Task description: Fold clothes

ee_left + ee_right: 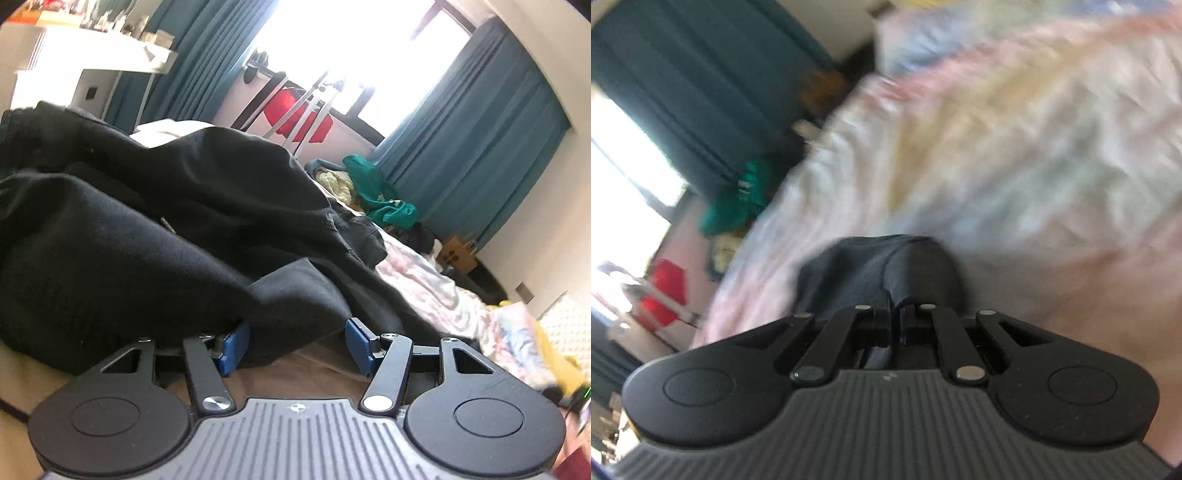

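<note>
On the bed, a large black heavy-knit garment (pixel 155 221) lies in loose, rumpled heaps over a tan cover (pixel 303 369), with a pastel tie-dye quilt (pixel 436 291) spread beyond it. The left gripper (pixel 291 345) sits low at the garment's near edge, its blue-padded fingers (pixel 232 347) spread wide apart; a flap of the dark cloth droops into the gap between them, but nothing is pinched. The right gripper (pixel 894 317) has its jaws drawn almost together on a fold of dark grey-black cloth (pixel 875 269), which bulges out just ahead of the tips and hangs in front of the quilt. That view is smeared with motion blur, so I cannot tell whether this cloth is a corner of the same garment or a separate piece.

The garment is bunched and not yet lying flat or squared, so my reading is that a hem or corner is being gathered for spreading or folding over. To do that well, the left gripper should close on the edge of the flap alone, catching a single layer and none of the tan cover beneath. Both grips should then pull evenly outward so the cloth tightens without twisting. The knit looks thick and limp and is likely to sag and drag, so lifting it clear of the bed before laying it down should keep creases out.

No brand, label or readable writing shows on the garment or the grippers in either view.
</note>
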Demonstrator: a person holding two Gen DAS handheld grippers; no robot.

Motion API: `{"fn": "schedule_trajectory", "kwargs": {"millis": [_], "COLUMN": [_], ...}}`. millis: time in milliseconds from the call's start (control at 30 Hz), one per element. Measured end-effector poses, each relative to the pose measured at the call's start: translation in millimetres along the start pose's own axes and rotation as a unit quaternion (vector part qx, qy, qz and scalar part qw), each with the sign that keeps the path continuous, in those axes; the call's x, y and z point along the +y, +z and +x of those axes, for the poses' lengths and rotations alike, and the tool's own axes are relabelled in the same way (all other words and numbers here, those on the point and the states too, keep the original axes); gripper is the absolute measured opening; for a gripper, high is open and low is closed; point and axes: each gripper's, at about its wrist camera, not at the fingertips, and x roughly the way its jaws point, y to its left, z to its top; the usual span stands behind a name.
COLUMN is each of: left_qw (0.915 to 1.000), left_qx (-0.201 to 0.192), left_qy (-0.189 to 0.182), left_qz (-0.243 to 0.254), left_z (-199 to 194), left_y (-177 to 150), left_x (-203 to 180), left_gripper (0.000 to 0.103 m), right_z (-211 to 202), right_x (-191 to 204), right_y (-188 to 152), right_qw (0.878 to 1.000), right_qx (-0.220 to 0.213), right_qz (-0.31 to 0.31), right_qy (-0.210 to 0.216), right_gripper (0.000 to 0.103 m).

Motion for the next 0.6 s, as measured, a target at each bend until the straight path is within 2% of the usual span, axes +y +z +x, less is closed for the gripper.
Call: {"fn": "schedule_trajectory", "kwargs": {"millis": [67,167,300,400,467,500,533,600], "left_qw": [1.0,0.9998,0.9987,0.9971,0.996,0.9957,0.9954,0.9949], "left_qx": [-0.003,-0.007,-0.007,-0.006,-0.002,-0.001,0.001,0.004], "left_qy": [0.005,0.019,0.038,0.05,0.055,0.057,0.059,0.061], "left_qz": [-0.003,-0.008,-0.035,-0.058,-0.07,-0.073,-0.076,-0.08], "left_z": [-6.8,-17.6,-27.0,-29.0,-28.0,-25.2,-22.5,-19.2], "left_y": [0.4,1.2,3.5,3.7,3.7,4.3,4.8,4.8], "left_x": [-0.7,-0.4,5.6,11.5,14.9,16.3,17.6,18.7], "left_gripper": [0.061,0.061,0.062,0.063,0.063,0.063,0.063,0.063], "right_z": [5.8,-6.7,-40.8,-39.5,-35.2,-33.0,-30.8,-26.5], "right_x": [-26.9,-40.4,-32.7,-21.3,-13.1,-8.9,-4.8,3.4], "right_y": [-2.3,-0.9,0.6,-2.1,-4.3,-5.3,-6.4,-8.5], "right_qw": [0.997,0.991,0.993,0.996,0.998,0.999,0.999,1.0], "right_qx": [0.042,0.038,-0.027,-0.021,-0.009,-0.004,0.002,0.014], "right_qz": [0.065,0.126,0.103,0.07,0.047,0.035,0.024,0.0], "right_qy": [-0.008,0.0,-0.055,-0.05,-0.042,-0.038,-0.034,-0.025], "right_gripper": [0.01,0.015,0.021,0.027,0.054,0.062,0.076,0.08]}}
